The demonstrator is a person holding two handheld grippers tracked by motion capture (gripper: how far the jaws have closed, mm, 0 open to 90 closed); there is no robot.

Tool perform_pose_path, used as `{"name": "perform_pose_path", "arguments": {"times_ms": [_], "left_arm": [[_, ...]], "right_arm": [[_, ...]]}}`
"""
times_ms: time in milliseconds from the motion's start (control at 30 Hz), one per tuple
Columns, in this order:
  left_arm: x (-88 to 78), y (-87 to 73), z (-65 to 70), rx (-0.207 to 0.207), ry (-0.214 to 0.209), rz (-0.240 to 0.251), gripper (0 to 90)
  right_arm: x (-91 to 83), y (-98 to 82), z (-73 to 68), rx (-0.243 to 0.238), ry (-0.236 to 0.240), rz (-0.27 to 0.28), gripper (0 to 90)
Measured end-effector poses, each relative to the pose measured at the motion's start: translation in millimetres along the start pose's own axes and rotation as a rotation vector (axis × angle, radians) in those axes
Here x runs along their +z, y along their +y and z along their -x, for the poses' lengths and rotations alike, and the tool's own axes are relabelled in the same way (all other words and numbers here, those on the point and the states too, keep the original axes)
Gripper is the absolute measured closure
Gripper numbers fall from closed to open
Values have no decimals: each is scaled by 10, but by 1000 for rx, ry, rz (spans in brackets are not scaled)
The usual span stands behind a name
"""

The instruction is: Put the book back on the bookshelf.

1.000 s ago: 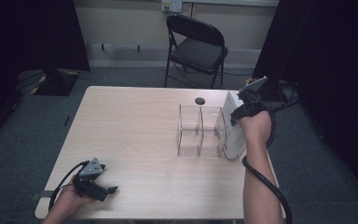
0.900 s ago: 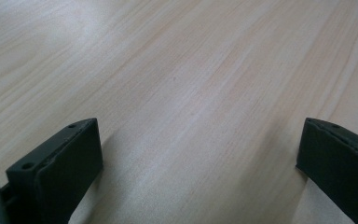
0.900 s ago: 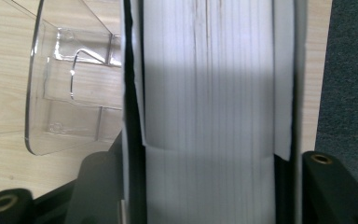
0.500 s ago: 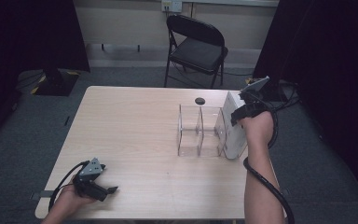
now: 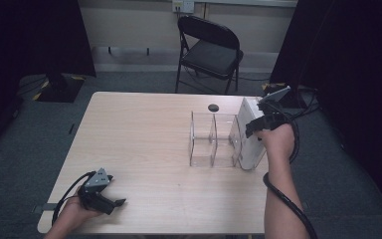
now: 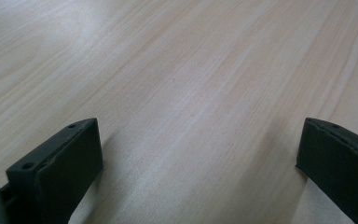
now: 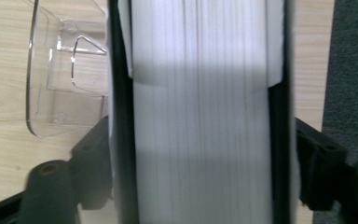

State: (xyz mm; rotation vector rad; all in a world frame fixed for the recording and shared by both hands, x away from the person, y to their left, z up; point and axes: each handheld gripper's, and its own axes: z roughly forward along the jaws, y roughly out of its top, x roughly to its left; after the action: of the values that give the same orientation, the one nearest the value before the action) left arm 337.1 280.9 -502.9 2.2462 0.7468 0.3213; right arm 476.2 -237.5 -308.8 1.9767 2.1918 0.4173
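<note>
Right gripper [image 5: 256, 125] straddling white binder [image 5: 251, 134] at frame right, jaws just opening.
Clear divider rack [image 5: 214, 139] sitting beside the binder; black disc [image 5: 213, 107] behind; left gripper [image 5: 113, 203] resting wide open, empty, lower left.

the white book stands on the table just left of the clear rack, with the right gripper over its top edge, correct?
Not quite: the white book stands just right of the clear rack, not left, as the high view shows. The right gripper is indeed over its top edge.

Left claw [image 5: 113, 202] rests wide open at the counter's [image 5: 144, 144] near left corner; right claw [image 5: 252, 130], jaws just opening, points down at the right edge.
</note>
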Motion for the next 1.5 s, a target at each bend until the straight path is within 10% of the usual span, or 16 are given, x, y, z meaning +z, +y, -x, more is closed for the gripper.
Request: {"name": "perform_pose_path", "arguments": {"times_ms": [300,1500], "left_arm": [[2,-1,3,-6,-5,1,0],[3,1,-1,-2,-4,0,0]], "right_arm": [[-25,-36,-71,-55,-77,-17,128],[-78,-478,-164,-189,-8,0,129]]}}
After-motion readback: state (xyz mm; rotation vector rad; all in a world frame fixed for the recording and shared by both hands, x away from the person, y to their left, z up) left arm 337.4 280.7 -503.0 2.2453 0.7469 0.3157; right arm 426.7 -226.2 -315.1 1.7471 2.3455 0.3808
